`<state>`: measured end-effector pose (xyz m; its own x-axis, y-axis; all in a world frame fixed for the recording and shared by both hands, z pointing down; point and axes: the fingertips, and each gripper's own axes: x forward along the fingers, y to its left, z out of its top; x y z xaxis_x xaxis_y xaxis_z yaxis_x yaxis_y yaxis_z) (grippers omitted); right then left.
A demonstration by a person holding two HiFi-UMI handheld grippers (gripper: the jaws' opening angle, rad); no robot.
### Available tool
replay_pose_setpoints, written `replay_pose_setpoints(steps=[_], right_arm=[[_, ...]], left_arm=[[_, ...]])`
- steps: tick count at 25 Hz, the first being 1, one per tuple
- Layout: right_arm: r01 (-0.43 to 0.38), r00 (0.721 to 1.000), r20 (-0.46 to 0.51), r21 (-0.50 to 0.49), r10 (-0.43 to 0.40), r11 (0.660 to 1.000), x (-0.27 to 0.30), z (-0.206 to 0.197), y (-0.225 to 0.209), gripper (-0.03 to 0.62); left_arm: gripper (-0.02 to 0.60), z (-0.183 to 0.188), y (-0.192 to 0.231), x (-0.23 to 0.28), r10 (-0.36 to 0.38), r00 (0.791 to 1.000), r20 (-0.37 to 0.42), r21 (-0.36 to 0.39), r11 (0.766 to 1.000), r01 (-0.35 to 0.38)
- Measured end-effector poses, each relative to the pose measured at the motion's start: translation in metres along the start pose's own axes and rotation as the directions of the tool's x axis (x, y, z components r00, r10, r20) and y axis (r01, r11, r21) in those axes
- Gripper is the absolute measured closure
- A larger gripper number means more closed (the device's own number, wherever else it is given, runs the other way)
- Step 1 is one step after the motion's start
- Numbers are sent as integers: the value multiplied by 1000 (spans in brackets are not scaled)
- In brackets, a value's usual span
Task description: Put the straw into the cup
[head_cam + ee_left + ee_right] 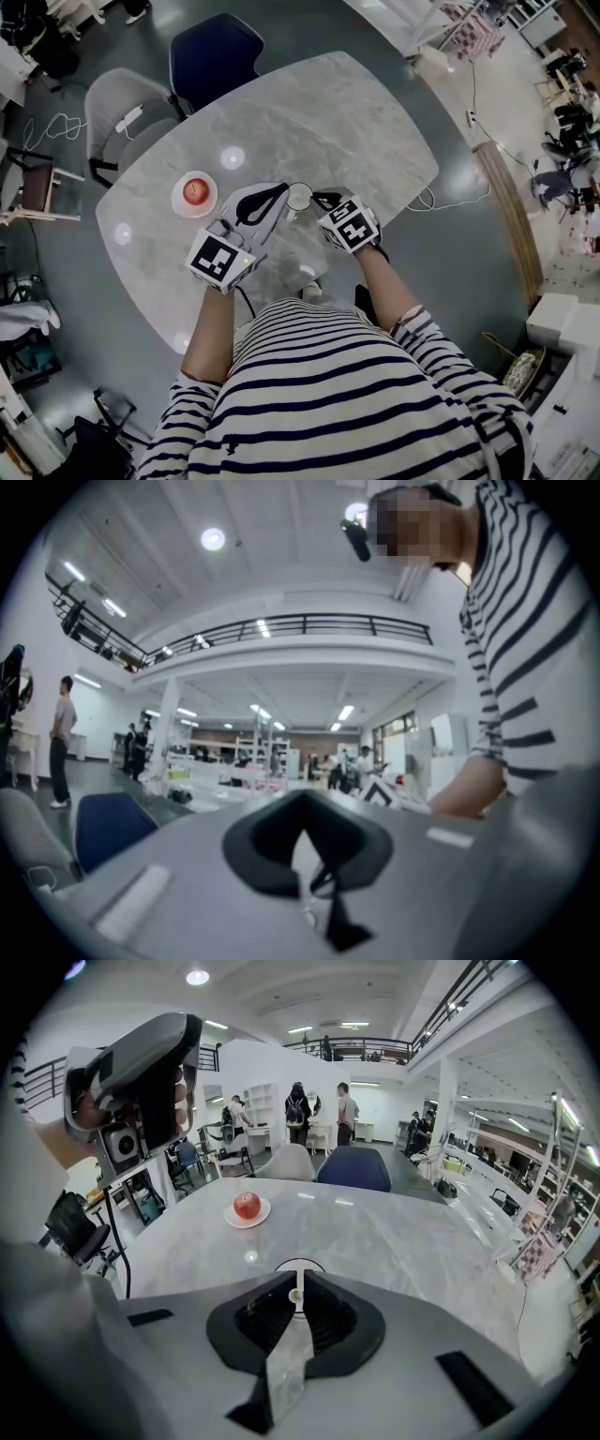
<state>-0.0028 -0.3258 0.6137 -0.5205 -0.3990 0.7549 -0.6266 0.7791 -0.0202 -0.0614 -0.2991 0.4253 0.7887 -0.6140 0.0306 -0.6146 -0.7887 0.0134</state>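
The right hand-held gripper (pixel 297 1283) is clenched on the straw (pixel 296 1295). Only the straw's round tip shows between the jaw tips. A pale wrapper (pixel 284 1372) trails back from the tip toward the camera and hides the rest of the straw.

Just past the jaw tips lies the cup (pixel 300 1266), but the jaws cover all of it except a thin arc of rim. Whether the straw tip touches the rim cannot be told. From the head view the cup is a small pale ring between the two gripper tips.

The left hand-held gripper (pixel 302 808) has its jaws pressed together. A pale sliver and a dark scrap sit between them, too blurred to name. Its camera looks out over the room, and the cup is out of its sight.

Farther ahead of the right hand-held gripper and to its left, an apple (pixel 247 1205) sits on a plate (pixel 232 1217) on the desk (pixel 394 1232). A blue chair (pixel 354 1168) stands beyond the desk's far edge.
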Motion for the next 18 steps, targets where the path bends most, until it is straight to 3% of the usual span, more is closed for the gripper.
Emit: replay_pose_setpoints(steps=[18], right_arm=[[-11,1000,-23,5,12,1000,11,-10,1,569]], left_arm=[[575,-3,0,2,1,1000,-11,-4,1000,-1]])
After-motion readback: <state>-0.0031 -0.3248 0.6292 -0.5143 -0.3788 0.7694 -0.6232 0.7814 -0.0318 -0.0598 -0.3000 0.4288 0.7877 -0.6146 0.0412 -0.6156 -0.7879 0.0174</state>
